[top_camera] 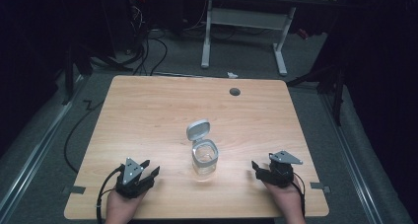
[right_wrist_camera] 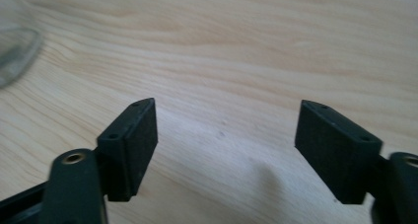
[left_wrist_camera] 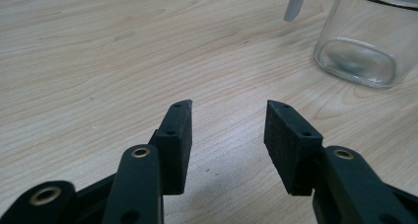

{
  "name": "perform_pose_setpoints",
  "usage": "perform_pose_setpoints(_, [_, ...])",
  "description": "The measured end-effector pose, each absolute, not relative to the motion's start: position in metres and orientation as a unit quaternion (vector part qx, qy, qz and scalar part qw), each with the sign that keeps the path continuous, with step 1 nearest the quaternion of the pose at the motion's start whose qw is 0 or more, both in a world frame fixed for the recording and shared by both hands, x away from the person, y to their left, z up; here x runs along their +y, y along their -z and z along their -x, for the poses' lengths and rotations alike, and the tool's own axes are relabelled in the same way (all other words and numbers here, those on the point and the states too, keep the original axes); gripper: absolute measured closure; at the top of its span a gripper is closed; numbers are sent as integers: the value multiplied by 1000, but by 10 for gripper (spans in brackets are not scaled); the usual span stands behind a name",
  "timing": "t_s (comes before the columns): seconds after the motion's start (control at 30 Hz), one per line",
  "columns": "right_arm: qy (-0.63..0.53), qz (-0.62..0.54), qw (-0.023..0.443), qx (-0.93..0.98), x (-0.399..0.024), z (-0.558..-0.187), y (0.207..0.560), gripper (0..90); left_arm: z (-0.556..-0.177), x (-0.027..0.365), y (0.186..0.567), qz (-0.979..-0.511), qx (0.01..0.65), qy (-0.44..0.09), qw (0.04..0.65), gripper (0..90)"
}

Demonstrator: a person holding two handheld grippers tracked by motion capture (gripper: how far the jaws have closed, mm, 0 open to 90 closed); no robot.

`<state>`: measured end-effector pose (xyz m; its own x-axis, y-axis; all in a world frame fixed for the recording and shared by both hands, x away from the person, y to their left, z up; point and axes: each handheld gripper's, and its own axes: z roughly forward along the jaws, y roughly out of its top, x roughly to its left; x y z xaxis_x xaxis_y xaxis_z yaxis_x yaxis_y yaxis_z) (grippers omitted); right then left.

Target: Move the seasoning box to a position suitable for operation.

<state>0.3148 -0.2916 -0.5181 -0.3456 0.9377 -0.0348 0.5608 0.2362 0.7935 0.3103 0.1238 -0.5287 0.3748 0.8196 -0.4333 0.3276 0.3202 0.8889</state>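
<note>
A clear glass jar (top_camera: 204,159) stands near the middle of the wooden table (top_camera: 148,110), its grey hinged lid (top_camera: 197,130) flipped up behind it. My left gripper (top_camera: 150,168) rests near the front edge, left of the jar, open with nothing between its jaws. In the left gripper view the jar (left_wrist_camera: 362,41) sits at the upper right, beyond the left gripper (left_wrist_camera: 229,105). My right gripper (top_camera: 258,167) lies to the jar's right, open and empty. In the right gripper view the right gripper (right_wrist_camera: 226,105) hovers over bare wood, with the jar's base (right_wrist_camera: 15,46) blurred at the far left.
A round cable hole (top_camera: 234,91) sits near the table's far edge. Behind the table stands a white desk frame (top_camera: 244,31), with cables on the grey floor. Tape marks lie by both front corners.
</note>
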Motion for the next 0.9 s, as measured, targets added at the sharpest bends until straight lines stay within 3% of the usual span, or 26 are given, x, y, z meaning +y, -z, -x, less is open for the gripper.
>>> perform_pose_setpoints(0.37, [-415,-493,259,719,-287,-304,512,498,-314,124,527,-544,528,-182,626,547])
perform_pose_setpoints(0.4, [-423,-489,257,718,-282,-303,509,564,-313,124,527,-544,528,-178,628,549])
perform_pose_setpoints(0.43, [-423,-489,257,718,-282,-303,509,564,-313,124,527,-544,528,-178,628,549])
perform_pose_setpoints(0.47, [-422,-479,271,721,-275,-302,506,663,-311,125,527,-543,527,-175,630,550])
perform_pose_setpoints(0.5, [-422,-479,271,721,-275,-302,506,663,-311,125,527,-543,527,-175,630,549])
perform_pose_setpoints(0.53, [-424,-472,270,724,-268,-303,504,748,-311,125,527,-546,523,-177,630,546])
perform_pose_setpoints(0.7, [-418,-449,255,748,-242,-310,504,870,-311,124,528,-546,521,-180,630,543])
perform_pose_setpoints(0.9, [-409,-433,246,764,-220,-317,512,900,-312,124,528,-547,522,-178,630,555])
